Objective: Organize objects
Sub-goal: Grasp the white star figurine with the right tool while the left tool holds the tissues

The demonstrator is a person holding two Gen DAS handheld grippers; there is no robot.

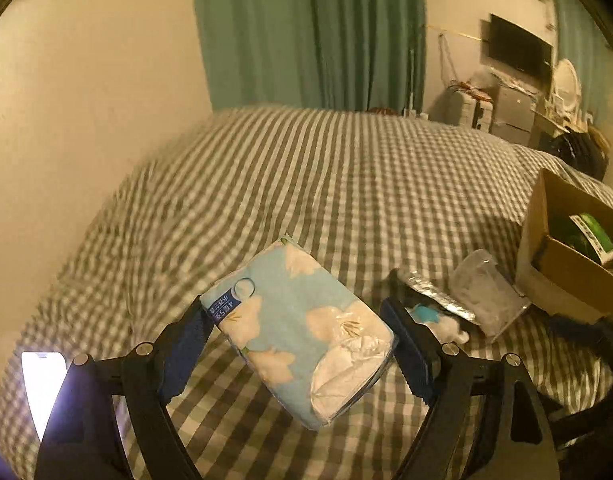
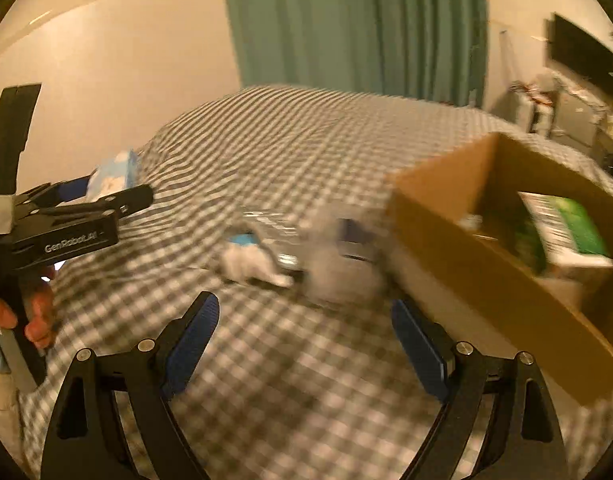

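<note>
Glossy pale-blue plastic with white flowers is wrapping the tissue pack (image 1: 302,328), a soft, squared pillow shape that the left gripper (image 1: 298,344) is clamping across its width, blue ribbed pads (image 1: 190,344) pressing both sides. The pack is hanging clear of the checked bedspread (image 1: 306,168) at about six o'clock in the left wrist view (gripped crosswise, probably so it carries flat toward the box). At eight o'clock a lit phone (image 1: 42,384) is glowing on the cover.

Further right, at four o'clock, a small heap is lying just beside the box: a silver foil sachet (image 1: 434,296), a blue-and-white fluffy item (image 1: 438,320), and a clear crinkly bag (image 1: 486,292). They are waiting, I judge, to be sorted next.

At three o'clock the brown cardboard box (image 1: 562,276) is sitting open-topped with a green-and-white carton (image 1: 594,236) already inside, so it is likely serving as the collecting place.

In the right wrist view the right gripper (image 2: 306,344) is standing wide with nothing between its pads, pointing at the blurred heap at twelve o'clock.
</note>
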